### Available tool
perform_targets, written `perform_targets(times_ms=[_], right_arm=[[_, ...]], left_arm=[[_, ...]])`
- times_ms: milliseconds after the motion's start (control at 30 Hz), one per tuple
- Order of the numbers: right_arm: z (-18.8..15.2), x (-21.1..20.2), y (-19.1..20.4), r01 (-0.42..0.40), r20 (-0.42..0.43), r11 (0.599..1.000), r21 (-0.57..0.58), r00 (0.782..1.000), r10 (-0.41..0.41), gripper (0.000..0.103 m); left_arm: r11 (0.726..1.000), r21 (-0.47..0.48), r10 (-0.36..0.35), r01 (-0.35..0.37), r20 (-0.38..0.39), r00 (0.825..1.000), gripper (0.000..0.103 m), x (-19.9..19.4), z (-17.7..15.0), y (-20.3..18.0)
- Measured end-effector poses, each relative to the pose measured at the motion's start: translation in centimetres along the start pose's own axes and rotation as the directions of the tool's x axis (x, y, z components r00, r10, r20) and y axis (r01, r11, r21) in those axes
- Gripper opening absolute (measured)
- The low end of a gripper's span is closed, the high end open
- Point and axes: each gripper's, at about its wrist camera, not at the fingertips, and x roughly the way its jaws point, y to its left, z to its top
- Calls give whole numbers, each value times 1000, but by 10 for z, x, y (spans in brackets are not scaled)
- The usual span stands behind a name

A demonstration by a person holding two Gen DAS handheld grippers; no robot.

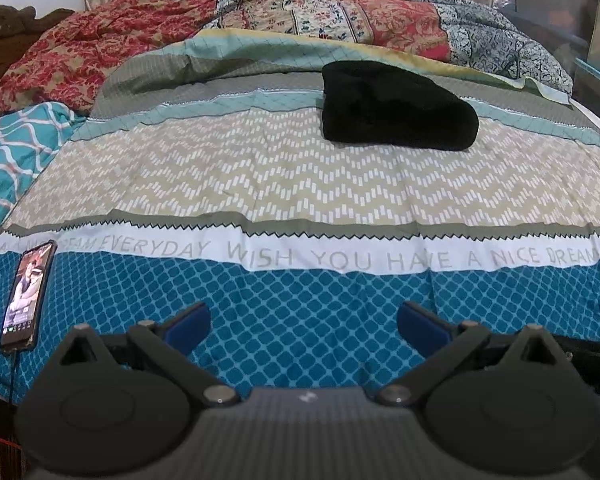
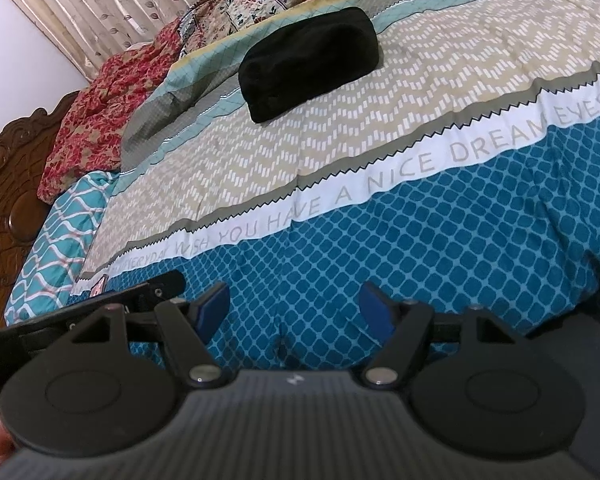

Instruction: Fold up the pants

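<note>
Both tools (image 1: 304,322) (image 2: 294,308) gape empty, lower frame; grab your folded black pants (image 1: 396,106) carelessly and the bundle unravels.

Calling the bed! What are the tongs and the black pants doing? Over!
Left tongs open, empty; right tongs open, empty. Black pants bundled up, far across the bedspread, untouched. Phone at left edge, not in the way.

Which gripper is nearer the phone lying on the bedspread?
Left. The left gripper hangs open right beside the phone; the right gripper, also open, sits beyond the left one from the phone.
</note>
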Motion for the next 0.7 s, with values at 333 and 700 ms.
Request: perform_targets(times_ms=[333, 700], right_arm=[[-1, -1, 0, 4, 12, 1000, 6, 1000, -4, 74], [-2, -1, -3, 4, 10, 1000, 22, 1000, -4, 74]], left_arm=[[998, 56, 7, -6, -6, 1000, 103, 2, -4, -8], [995, 89, 37, -38, 7, 999, 103, 2, -2, -12]])
